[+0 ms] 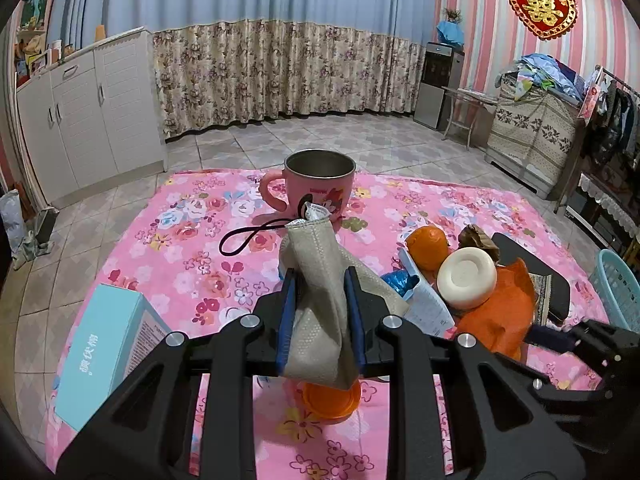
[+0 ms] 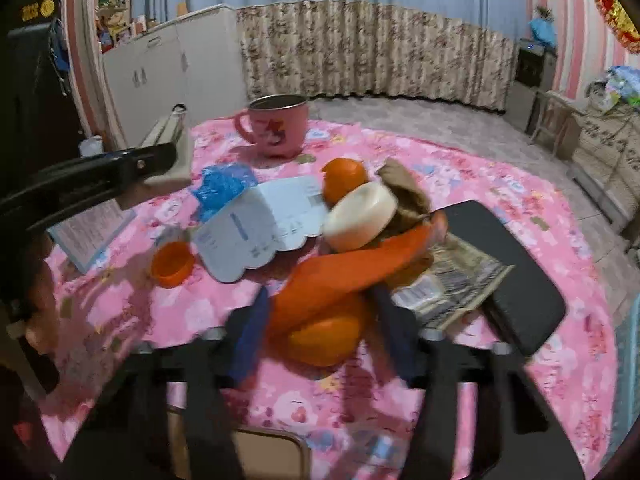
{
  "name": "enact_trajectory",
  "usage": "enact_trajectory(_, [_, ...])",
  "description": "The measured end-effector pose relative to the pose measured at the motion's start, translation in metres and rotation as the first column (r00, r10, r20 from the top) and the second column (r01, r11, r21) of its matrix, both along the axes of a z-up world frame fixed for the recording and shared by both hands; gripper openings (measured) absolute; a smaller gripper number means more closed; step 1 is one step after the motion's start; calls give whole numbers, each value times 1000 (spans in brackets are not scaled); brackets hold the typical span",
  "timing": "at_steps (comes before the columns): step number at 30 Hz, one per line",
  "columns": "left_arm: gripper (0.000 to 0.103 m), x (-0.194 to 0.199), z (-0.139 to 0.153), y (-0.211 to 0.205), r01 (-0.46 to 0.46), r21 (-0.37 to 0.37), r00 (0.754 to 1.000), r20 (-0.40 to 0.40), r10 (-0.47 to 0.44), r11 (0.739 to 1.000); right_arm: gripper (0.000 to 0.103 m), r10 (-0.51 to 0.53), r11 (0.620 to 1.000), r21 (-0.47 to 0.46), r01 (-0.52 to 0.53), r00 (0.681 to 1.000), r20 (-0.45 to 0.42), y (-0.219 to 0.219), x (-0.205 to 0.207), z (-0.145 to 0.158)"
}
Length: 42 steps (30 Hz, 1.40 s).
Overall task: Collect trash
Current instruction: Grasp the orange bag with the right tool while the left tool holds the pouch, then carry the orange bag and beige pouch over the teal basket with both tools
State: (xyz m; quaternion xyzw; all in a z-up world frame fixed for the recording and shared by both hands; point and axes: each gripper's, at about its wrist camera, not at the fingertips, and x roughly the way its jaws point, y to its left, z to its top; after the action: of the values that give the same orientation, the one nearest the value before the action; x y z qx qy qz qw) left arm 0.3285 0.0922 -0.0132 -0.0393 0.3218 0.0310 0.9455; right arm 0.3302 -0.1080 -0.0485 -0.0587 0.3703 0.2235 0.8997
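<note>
The room has pink striped walls, a blue curtain with a flowery bottom part, and a red and gold heart sign (image 1: pixel 542 6) with a Chinese letter on it. A desk (image 1: pixel 192 200) wears a pink cloth with flowers.

Near the far edge of the desk stands a pink cup (image 1: pixel 320 186) with a cartoon mouse on its side. The small red writing on the cup is too tiny to read.

The left claw (image 1: pixel 320 312) is closed tight on a grey face mask (image 1: pixel 320 276). The mask's black ear loop (image 1: pixel 248 236) lies on the cloth in front of the cup. A light blue box (image 1: pixel 108 352) sits by the left edge of the desk, with white Chinese writing down its side.

Toward the right side of the desk is a heap of trash: an orange fruit (image 1: pixel 428 246), a white round lid (image 1: pixel 466 278), blue crinkly wrap (image 1: pixel 398 282), a white paper carton (image 2: pixel 260 226) with blurry print, and a newspaper (image 2: pixel 452 284). An orange cap (image 2: pixel 173 264) lies on its own near the carton.

The right claw (image 2: pixel 320 332) stands partly open around an orange peel (image 2: pixel 348 280), and its fingers are not squeezing it. The right view is blurry.
</note>
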Motion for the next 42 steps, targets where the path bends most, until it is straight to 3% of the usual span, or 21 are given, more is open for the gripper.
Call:
enact_trajectory(4, [23, 0, 0, 0, 1, 1, 1000, -1, -1, 1000, 31, 2, 1000, -6, -1, 1000, 29, 1, 1, 1])
enact_trajectory(7, [23, 0, 0, 1, 2, 1, 1000, -1, -2, 1000, 31, 5, 1000, 6, -5, 1000, -6, -4, 5, 2])
enact_trajectory(8, [23, 0, 0, 1, 1, 1, 1000, -1, -1, 1000, 33, 2, 1000, 12, -2, 1000, -12, -5, 5, 2])
enact_trajectory(11, [23, 0, 0, 1, 1, 2, 1000, -3, -1, 1000, 56, -28, 999, 18, 28, 1000, -9, -9, 8, 3])
enact_trajectory(18, [23, -1, 0, 0, 0, -3, 1000, -5, 0, 1000, 56, -28, 998, 48, 29, 999, -32, -1, 16, 5])
enact_trajectory(19, [23, -1, 0, 0, 0, -2, 1000, -5, 0, 1000, 54, -30, 998, 51, 32, 999, -38, 0, 18, 4])
enact_trajectory(21, [23, -1, 0, 0, 1, 2, 1000, -4, -1, 1000, 26, -27, 997, 76, 32, 998, -63, -1, 22, 0])
enact_trajectory(27, [23, -3, 1, 0, 1, 1, 1000, -1, -1, 1000, 5, -51, 972, 223, 74, 993, -108, -22, 28, 0])
enact_trajectory(31, [23, -4, 1, -5, 7, 14, 1000, 4, -7, 1000, 3, -58, 948, 306, 91, 992, -116, -39, 27, 4])
enact_trajectory(42, [23, -5, 4, -19, 27, 32, 1000, 16, -27, 999, 3, -94, 903, 415, 112, 994, -62, -82, 18, 28])
